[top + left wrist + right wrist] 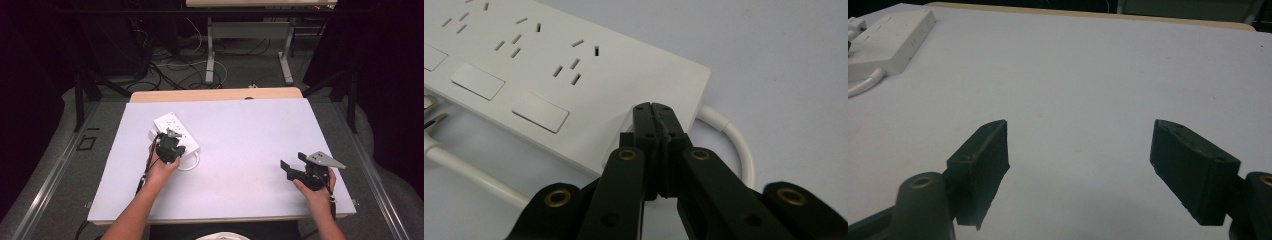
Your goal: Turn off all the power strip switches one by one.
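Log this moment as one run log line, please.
left gripper: shut, tips at power strip end | right gripper: open, empty, over table

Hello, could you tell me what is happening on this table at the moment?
A person works at a white table with a two-jaw tool in each hand. The left tool has its jaws shut, and its tip is at the near end of a white power strip, beside the place where the white cable comes out. Whether it touches the strip is hard to tell. The right tool is open, holds nothing, and sits apart on the right side.
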`<act>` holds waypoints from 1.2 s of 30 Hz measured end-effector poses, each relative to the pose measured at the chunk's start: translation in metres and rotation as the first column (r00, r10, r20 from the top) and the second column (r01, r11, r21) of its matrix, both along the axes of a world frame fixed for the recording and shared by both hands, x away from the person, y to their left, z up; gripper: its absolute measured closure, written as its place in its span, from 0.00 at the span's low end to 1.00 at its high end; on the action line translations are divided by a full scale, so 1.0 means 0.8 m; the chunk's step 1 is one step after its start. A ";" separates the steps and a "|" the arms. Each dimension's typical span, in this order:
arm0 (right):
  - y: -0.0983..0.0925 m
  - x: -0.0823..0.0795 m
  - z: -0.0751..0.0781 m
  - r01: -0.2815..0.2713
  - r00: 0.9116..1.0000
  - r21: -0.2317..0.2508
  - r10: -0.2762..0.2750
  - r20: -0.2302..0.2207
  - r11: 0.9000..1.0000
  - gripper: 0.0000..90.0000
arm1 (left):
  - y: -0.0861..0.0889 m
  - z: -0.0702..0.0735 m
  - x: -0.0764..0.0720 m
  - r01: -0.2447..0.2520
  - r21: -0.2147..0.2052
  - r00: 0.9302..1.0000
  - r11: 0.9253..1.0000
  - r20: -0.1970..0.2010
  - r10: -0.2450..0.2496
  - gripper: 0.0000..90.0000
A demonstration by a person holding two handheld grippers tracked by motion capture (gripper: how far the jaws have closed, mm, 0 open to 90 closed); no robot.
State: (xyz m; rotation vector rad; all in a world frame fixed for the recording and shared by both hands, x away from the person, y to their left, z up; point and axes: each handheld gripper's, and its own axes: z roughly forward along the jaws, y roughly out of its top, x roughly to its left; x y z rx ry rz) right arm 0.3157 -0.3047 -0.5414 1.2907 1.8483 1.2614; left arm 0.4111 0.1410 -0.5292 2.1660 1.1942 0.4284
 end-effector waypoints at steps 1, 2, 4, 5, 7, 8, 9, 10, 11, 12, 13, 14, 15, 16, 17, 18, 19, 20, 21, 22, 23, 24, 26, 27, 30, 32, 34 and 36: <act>0.000 0.000 -0.001 -0.002 1.000 0.006 0.002 0.005 1.000 0.25 | 0.000 0.000 0.001 0.000 0.008 1.000 1.000 -0.007 0.000 1.00; 0.000 0.000 -0.001 -0.002 1.000 0.006 0.002 0.005 1.000 0.25 | 0.000 0.000 0.001 -0.003 0.010 1.000 1.000 -0.009 0.003 1.00; 0.000 0.000 -0.001 0.001 1.000 0.006 -0.001 -0.001 1.000 0.25 | 0.000 -0.001 0.001 -0.005 0.006 1.000 1.000 -0.008 0.005 1.00; 0.001 0.000 -0.001 0.002 1.000 0.005 -0.002 -0.006 1.000 0.25 | 0.000 -0.001 0.000 -0.004 0.007 1.000 1.000 -0.005 0.005 1.00; 0.000 0.000 -0.001 -0.001 1.000 0.004 0.001 -0.007 1.000 0.25 | -0.002 -0.001 -0.001 -0.006 0.010 1.000 1.000 0.006 0.006 1.00; 0.001 0.001 -0.001 -0.003 1.000 0.006 0.003 -0.003 1.000 0.25 | -0.001 0.000 0.000 0.012 0.015 1.000 1.000 0.003 -0.012 1.00; 0.001 0.001 -0.001 -0.002 1.000 0.006 0.002 -0.003 1.000 0.25 | 0.001 0.002 0.000 0.022 -0.017 1.000 1.000 0.004 -0.022 1.00; 0.001 0.000 -0.001 -0.001 1.000 0.009 0.001 -0.005 1.000 0.25 | 0.003 0.002 0.000 0.021 -0.025 1.000 0.999 -0.006 -0.021 1.00; 0.000 0.000 0.000 0.006 1.000 0.012 -0.006 -0.001 1.000 0.25 | 0.004 0.002 0.001 0.020 -0.028 1.000 0.999 -0.011 -0.021 1.00; -0.001 0.000 0.000 0.012 1.000 0.012 -0.011 -0.011 1.000 0.25 | 0.005 0.001 0.001 0.014 -0.039 1.000 0.999 -0.012 -0.015 1.00; -0.001 0.000 0.000 0.012 1.000 0.012 -0.011 -0.011 1.000 0.25 | 0.006 0.001 0.002 0.010 -0.044 1.000 0.999 -0.014 -0.010 1.00; -0.002 0.001 0.000 0.008 1.000 0.005 -0.008 -0.012 1.000 0.25 | 0.006 0.001 0.002 0.009 -0.050 1.000 0.999 -0.020 -0.010 1.00; -0.002 0.001 -0.001 0.005 1.000 0.013 -0.005 -0.006 1.000 0.25 | 0.007 0.001 0.003 0.005 -0.056 1.000 0.998 -0.020 -0.006 1.00; -0.002 0.001 -0.001 0.009 1.000 0.018 -0.009 -0.005 1.000 0.25 | 0.008 0.001 0.004 0.001 -0.055 1.000 0.998 -0.019 -0.003 1.00; -0.002 0.001 -0.001 0.011 1.000 0.014 -0.011 -0.012 1.000 0.25 | 0.009 0.001 0.004 0.000 -0.053 1.000 0.999 -0.021 -0.002 1.00; -0.003 0.001 -0.001 0.008 1.000 0.015 -0.008 -0.011 1.000 0.25 | 0.009 0.001 0.004 -0.001 -0.056 1.000 0.998 -0.021 0.000 1.00; -0.004 -0.001 0.001 0.000 1.000 0.003 0.000 -0.027 1.000 0.25 | 0.010 0.001 0.005 0.000 -0.058 1.000 0.998 -0.024 -0.001 1.00; -0.002 0.001 -0.001 0.009 1.000 0.023 -0.009 0.004 1.000 0.25 | 0.010 0.002 0.005 -0.003 -0.059 1.000 0.998 -0.025 0.002 1.00; -0.002 0.001 -0.001 0.009 1.000 0.024 -0.009 0.005 1.000 0.25 | 0.010 0.002 0.005 -0.006 -0.060 1.000 0.998 -0.029 0.005 1.00; -0.003 0.001 -0.001 0.008 1.000 0.015 -0.008 -0.005 1.000 0.25 | 0.012 0.004 0.006 -0.009 -0.061 0.999 0.998 -0.032 0.007 1.00; -0.003 0.001 -0.001 0.007 1.000 0.014 -0.007 -0.006 1.000 0.25 | 0.012 0.004 0.006 -0.009 -0.061 0.999 0.998 -0.032 0.007 1.00; -0.003 0.001 -0.001 0.008 1.000 0.014 -0.008 -0.007 1.000 0.25 | 0.013 0.005 0.007 -0.018 -0.071 0.999 0.997 -0.033 0.016 1.00; -0.003 0.001 -0.001 0.010 1.000 0.018 -0.010 -0.006 1.000 0.25 | 0.016 0.009 0.009 -0.025 -0.079 0.999 0.997 -0.037 0.022 1.00; -0.003 0.001 -0.001 0.011 1.000 0.023 -0.011 -0.004 1.000 0.25 | 0.017 0.012 0.010 -0.033 -0.080 0.999 0.996 -0.040 0.030 1.00; -0.003 0.001 -0.001 0.011 1.000 0.026 -0.011 -0.006 1.000 0.25 | 0.022 0.020 0.015 -0.051 -0.083 0.998 0.995 -0.032 0.049 1.00; -0.003 0.001 -0.001 0.010 1.000 0.027 -0.010 -0.010 1.000 0.25 | 0.027 0.026 0.019 -0.065 -0.087 0.998 0.994 -0.024 0.063 1.00; -0.004 0.001 -0.001 0.010 1.000 0.028 -0.010 -0.009 1.000 0.25 | 0.032 0.032 0.023 -0.074 -0.087 0.997 0.993 -0.037 0.071 1.00; -0.004 0.001 -0.002 0.011 1.000 0.030 -0.011 -0.010 0.999 0.25 | 0.037 0.034 0.028 -0.098 -0.105 0.995 0.990 -0.030 0.096 1.00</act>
